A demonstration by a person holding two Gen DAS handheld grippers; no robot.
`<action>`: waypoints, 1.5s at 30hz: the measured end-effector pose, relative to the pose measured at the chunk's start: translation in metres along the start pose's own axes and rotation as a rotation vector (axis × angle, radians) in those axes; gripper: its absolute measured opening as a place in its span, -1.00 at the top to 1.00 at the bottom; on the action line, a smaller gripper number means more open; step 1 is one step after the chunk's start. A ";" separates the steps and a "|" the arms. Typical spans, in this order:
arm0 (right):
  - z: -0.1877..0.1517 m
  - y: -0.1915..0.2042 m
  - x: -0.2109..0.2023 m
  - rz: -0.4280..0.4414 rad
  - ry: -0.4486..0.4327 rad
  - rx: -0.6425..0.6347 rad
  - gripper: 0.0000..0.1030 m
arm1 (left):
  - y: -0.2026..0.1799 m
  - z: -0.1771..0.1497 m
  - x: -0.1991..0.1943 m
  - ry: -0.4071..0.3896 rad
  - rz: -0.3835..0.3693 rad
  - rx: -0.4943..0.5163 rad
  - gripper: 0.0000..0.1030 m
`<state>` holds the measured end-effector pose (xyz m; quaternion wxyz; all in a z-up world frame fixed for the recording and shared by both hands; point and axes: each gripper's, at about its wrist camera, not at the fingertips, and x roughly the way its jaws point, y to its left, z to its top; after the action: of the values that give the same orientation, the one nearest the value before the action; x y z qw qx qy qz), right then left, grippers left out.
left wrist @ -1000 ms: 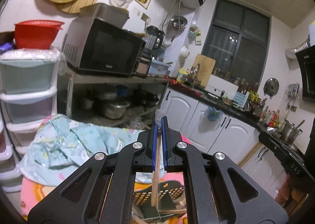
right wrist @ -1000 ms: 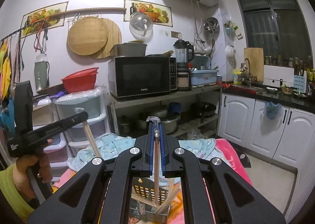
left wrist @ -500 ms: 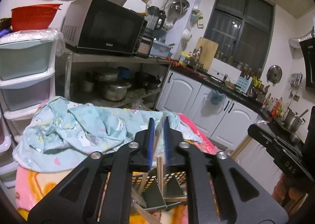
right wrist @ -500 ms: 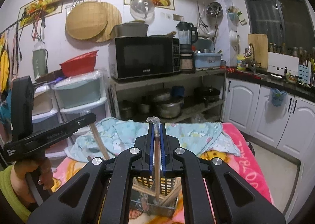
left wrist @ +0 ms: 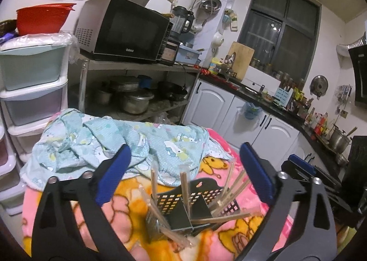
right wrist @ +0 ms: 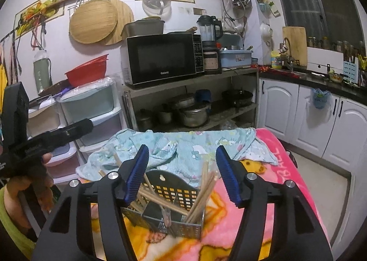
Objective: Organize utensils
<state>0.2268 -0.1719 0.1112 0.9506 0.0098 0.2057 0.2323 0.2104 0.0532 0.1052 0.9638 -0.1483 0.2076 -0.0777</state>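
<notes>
A black perforated utensil basket (left wrist: 183, 206) with metal dividers stands on a pink cartoon blanket (left wrist: 128, 219). Several wooden chopsticks (left wrist: 185, 188) lean in its compartments. My left gripper (left wrist: 184, 172) is wide open and empty, just above the basket. In the right wrist view the same basket (right wrist: 169, 201) holds chopsticks (right wrist: 203, 194) on both sides. My right gripper (right wrist: 182, 175) is also wide open and empty above it. The left gripper's body (right wrist: 48, 138) shows at the left of that view, held by a hand.
A crumpled light-blue cloth (left wrist: 107, 144) lies on the blanket behind the basket. Beyond are a metal shelf with a microwave (right wrist: 162, 56) and pots, plastic drawers (left wrist: 29, 91) at left, and white cabinets (right wrist: 316, 111) at right.
Both grippers were shut on a chopstick each. They lowered toward the basket and opened wide; the chopsticks now stand in the basket.
</notes>
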 end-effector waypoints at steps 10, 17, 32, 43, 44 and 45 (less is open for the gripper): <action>-0.010 -0.004 -0.023 -0.007 -0.003 0.012 -0.44 | -0.011 -0.009 -0.022 0.036 -0.011 0.020 -0.79; -0.020 -0.001 -0.039 -0.003 0.004 -0.008 -0.56 | -0.018 -0.027 -0.035 0.076 -0.002 0.033 -0.79; -0.072 -0.001 -0.054 0.012 0.077 -0.027 -0.76 | -0.019 -0.088 -0.049 0.145 0.047 0.044 -0.79; -0.128 0.000 -0.050 0.001 0.198 -0.018 -0.80 | -0.021 -0.129 -0.043 0.214 0.122 0.060 -0.79; -0.132 0.000 -0.051 -0.004 0.195 -0.020 -0.81 | -0.022 -0.133 -0.044 0.212 0.132 0.069 -0.79; -0.134 0.000 -0.051 -0.009 0.190 -0.020 -0.82 | -0.022 -0.136 -0.045 0.209 0.137 0.075 -0.79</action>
<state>0.1325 -0.2054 0.0080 0.9278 -0.0229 0.2928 0.2300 0.1105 0.0070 0.0107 0.9448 -0.0888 0.3136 -0.0342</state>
